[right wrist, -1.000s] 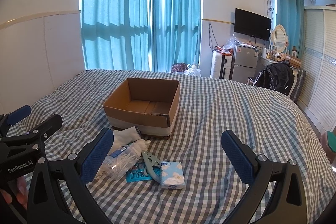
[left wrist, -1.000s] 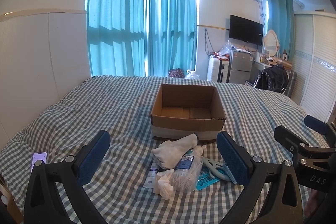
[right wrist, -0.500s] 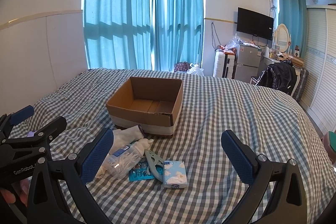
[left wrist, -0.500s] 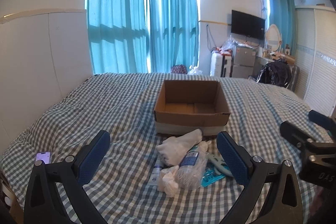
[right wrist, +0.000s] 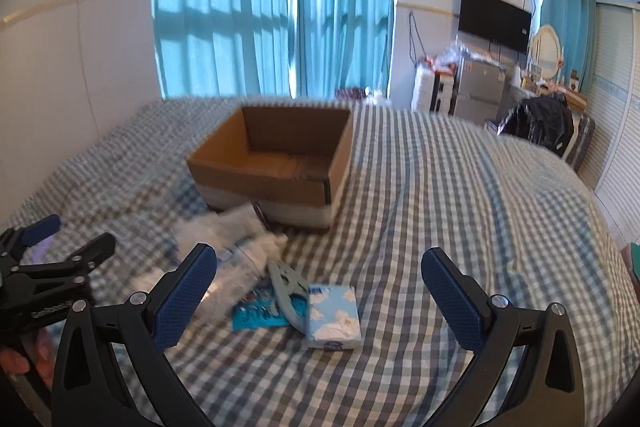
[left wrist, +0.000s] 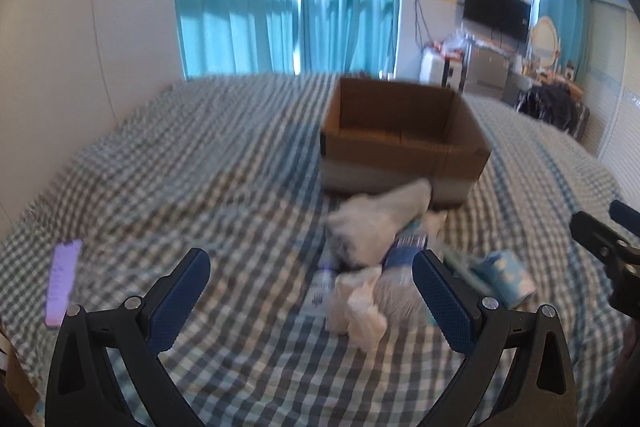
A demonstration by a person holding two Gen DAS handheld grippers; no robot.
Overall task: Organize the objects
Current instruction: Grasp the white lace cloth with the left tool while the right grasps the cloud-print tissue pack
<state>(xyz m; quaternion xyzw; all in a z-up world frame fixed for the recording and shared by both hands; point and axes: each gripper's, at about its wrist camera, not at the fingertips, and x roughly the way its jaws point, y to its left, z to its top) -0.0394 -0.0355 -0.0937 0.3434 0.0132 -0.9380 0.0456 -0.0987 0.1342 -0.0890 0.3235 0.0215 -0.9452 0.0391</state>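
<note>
An open, empty cardboard box point(left wrist: 404, 151) point(right wrist: 276, 163) stands on the checked bed. In front of it lies a small pile: a white cloth roll point(left wrist: 380, 219), a clear bag with a blue label point(left wrist: 400, 287) point(right wrist: 236, 267), crumpled white tissue point(left wrist: 360, 311), a grey-green clip point(right wrist: 286, 287), a blue foil packet point(right wrist: 256, 315) and a blue-and-white tissue pack point(right wrist: 334, 313) point(left wrist: 508, 279). My left gripper point(left wrist: 308, 301) is open and empty, just short of the pile. My right gripper point(right wrist: 318, 301) is open and empty, its fingers either side of the tissue pack.
A purple phone point(left wrist: 62, 285) lies on the bed at the left. The bed point(right wrist: 460, 207) stretches wide to the right. A white wall panel point(left wrist: 80, 47) is at the left; curtains, a TV and furniture stand beyond the bed.
Both grippers have moved forward and down toward the pile; the box and objects look larger and nearer. Both stay open.
</note>
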